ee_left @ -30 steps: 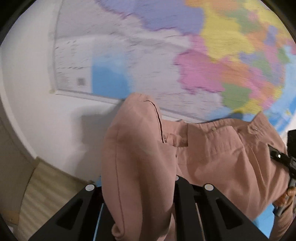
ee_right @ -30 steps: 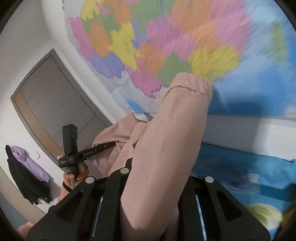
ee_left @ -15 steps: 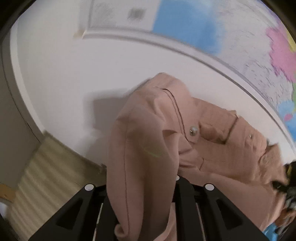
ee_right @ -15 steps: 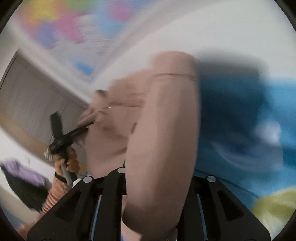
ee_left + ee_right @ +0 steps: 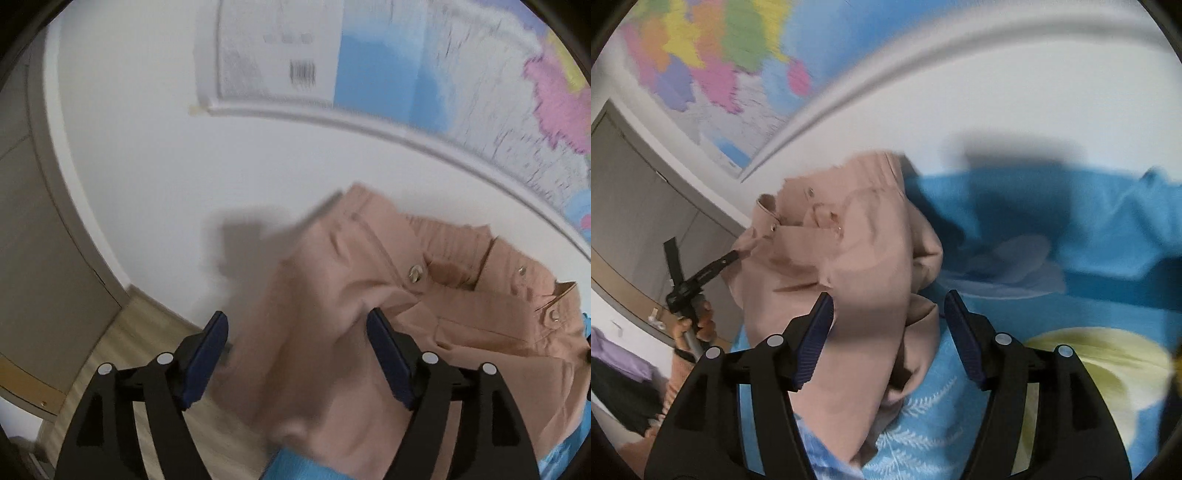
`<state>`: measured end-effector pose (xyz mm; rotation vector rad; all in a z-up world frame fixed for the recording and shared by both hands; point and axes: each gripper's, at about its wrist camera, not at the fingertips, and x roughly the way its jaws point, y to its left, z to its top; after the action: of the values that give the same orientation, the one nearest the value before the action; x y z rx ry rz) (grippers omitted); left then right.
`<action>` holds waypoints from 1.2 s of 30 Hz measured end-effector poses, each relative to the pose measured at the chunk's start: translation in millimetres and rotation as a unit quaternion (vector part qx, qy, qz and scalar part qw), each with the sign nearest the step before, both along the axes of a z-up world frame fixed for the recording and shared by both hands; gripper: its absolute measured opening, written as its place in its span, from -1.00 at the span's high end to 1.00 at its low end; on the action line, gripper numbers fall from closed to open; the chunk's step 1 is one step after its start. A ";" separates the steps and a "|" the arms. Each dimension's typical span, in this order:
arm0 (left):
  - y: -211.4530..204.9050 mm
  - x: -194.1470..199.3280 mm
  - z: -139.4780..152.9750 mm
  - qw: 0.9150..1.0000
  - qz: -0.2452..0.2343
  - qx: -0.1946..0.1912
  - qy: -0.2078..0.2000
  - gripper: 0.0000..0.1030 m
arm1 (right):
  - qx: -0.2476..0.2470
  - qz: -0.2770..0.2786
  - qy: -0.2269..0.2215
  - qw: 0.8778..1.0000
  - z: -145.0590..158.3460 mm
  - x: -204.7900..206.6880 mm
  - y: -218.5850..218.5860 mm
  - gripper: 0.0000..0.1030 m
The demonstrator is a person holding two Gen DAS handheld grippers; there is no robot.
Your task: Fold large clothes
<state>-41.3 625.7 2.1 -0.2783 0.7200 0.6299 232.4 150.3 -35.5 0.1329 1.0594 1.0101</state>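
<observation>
A pair of dusty-pink trousers (image 5: pixel 376 306) with metal snaps at the waistband lies bunched on a blue flowered bedsheet (image 5: pixel 1034 236). My left gripper (image 5: pixel 297 339) is open, its fingers either side of a fold of the trousers. My right gripper (image 5: pixel 888 317) is open too, with the trousers (image 5: pixel 849 258) lying between its fingers. In the right wrist view the left gripper (image 5: pixel 701 277) shows at the far side of the cloth, held by a hand. The trouser legs are hidden under the bunched cloth.
A coloured wall map (image 5: pixel 424 74) hangs above the bed on a white wall (image 5: pixel 147 147). A grey wardrobe (image 5: pixel 631 192) stands at the left, with wooden floor (image 5: pixel 122 347) below it. Dark and purple clothes (image 5: pixel 617 380) hang near the door.
Both grippers have opened and let go of the trousers. The trousers have come down from in front of the map onto the bedsheet.
</observation>
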 end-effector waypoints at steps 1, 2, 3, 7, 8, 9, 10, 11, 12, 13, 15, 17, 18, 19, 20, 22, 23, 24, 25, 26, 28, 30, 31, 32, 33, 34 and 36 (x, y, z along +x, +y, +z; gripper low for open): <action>-6.7 -8.2 6.8 1.000 -0.006 0.006 -0.013 -0.46 | -0.012 -0.007 -0.023 1.000 9.9 -5.2 -2.1 -0.17; -12.2 -13.2 11.0 1.000 -0.009 0.012 -0.020 -0.47 | -0.022 -0.015 -0.051 0.998 21.3 -11.8 -3.3 -0.16; -19.0 -17.4 14.3 0.999 -0.016 0.016 -0.026 -0.47 | -0.014 -0.015 -0.070 0.997 30.9 -16.9 -7.4 -0.14; -66.5 -21.1 14.7 0.995 -0.088 0.002 -0.047 -0.57 | 0.013 0.030 -0.131 0.991 58.8 -42.8 6.1 -0.09; -79.7 -17.2 9.6 0.994 -0.101 -0.005 -0.045 -0.57 | 0.011 0.044 -0.138 0.989 58.7 -48.4 11.2 -0.09; -91.0 -13.9 3.1 0.992 -0.114 -0.016 -0.041 -0.57 | 0.001 0.057 -0.146 0.988 55.4 -54.5 22.7 -0.03; -98.9 -11.0 -7.3 0.991 -0.129 -0.031 -0.037 -0.57 | -0.019 0.075 -0.158 0.984 48.5 -61.5 35.0 0.00; -110.0 -5.0 -17.7 0.989 -0.138 -0.039 -0.027 -0.57 | -0.033 0.084 -0.162 0.983 41.4 -64.4 46.8 0.03; -118.0 -0.6 -23.8 0.989 -0.142 -0.039 -0.020 -0.57 | -0.041 0.089 -0.159 0.982 34.0 -64.4 41.1 0.03; -124.7 4.1 -30.8 0.988 -0.149 -0.042 -0.012 -0.57 | -0.054 0.091 -0.150 0.983 21.9 -62.9 46.4 0.03; -136.1 13.3 -47.5 0.986 -0.156 -0.056 0.008 -0.57 | -0.070 0.089 -0.131 0.985 3.5 -58.0 51.0 0.07; -139.3 19.7 -60.5 0.987 -0.147 -0.060 0.023 -0.57 | -0.085 0.078 -0.111 0.987 -13.4 -51.6 50.4 0.15; -140.1 21.1 -64.4 0.988 -0.143 -0.059 0.025 -0.57 | -0.083 0.075 -0.101 0.989 -16.8 -49.5 49.2 0.17; -142.3 21.8 -65.4 0.988 -0.141 -0.056 0.027 -0.58 | -0.074 0.069 -0.088 0.991 -20.0 -45.2 45.3 0.17; -143.9 22.5 -65.9 0.989 -0.139 -0.048 0.029 -0.58 | -0.068 0.066 -0.082 0.992 -20.4 -43.6 43.8 0.17; -149.2 23.2 -64.2 0.990 -0.135 -0.037 0.033 -0.57 | -0.065 0.067 -0.084 0.992 -18.7 -45.0 40.7 0.17; -151.9 23.3 -63.0 0.990 -0.132 -0.033 0.034 -0.57 | -0.066 0.065 -0.087 0.992 -16.6 -46.0 39.9 0.15; -155.1 23.0 -61.7 0.990 -0.131 -0.029 0.034 -0.57 | -0.064 0.065 -0.088 0.992 -13.2 -48.3 36.2 0.13; -157.7 22.3 -59.4 0.991 -0.131 -0.026 0.033 -0.57 | -0.059 0.067 -0.091 0.992 -10.6 -50.4 34.6 0.06; -161.8 21.5 -57.8 0.991 -0.129 -0.021 0.033 -0.57 | -0.056 0.070 -0.100 0.991 -5.4 -54.9 32.0 -0.01; -164.7 21.8 -56.3 0.991 -0.129 -0.017 0.031 -0.57 | -0.055 0.075 -0.118 0.989 0.1 -63.1 28.6 -0.08; -170.7 23.3 -53.7 0.991 -0.128 -0.012 0.028 -0.57 | -0.058 0.078 -0.132 0.986 1.7 -71.0 34.5 -0.08; -173.3 26.5 -52.8 0.991 -0.127 -0.009 0.028 -0.57 | -0.058 0.082 -0.141 0.985 3.8 -76.1 33.7 -0.09; -177.6 26.3 -54.5 0.992 -0.126 -0.006 0.026 -0.57 | -0.060 0.086 -0.148 0.983 4.6 -80.3 33.8 -0.12; -180.6 25.9 -56.8 0.992 -0.126 -0.005 0.025 -0.58 | -0.063 0.087 -0.155 0.982 3.9 -83.4 35.9 -0.18; -184.3 25.0 -58.8 0.992 -0.126 -0.002 0.023 -0.59 | -0.069 0.090 -0.167 0.979 3.9 -88.6 36.9 -0.21; -191.4 21.5 -61.8 0.992 -0.120 0.010 0.026 -0.62 | -0.077 0.093 -0.181 0.976 2.7 -94.3 36.0 -0.23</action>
<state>-19.8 434.3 -59.7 -0.1537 0.7823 0.4165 138.1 186.3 -32.8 -0.2721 0.8204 1.0671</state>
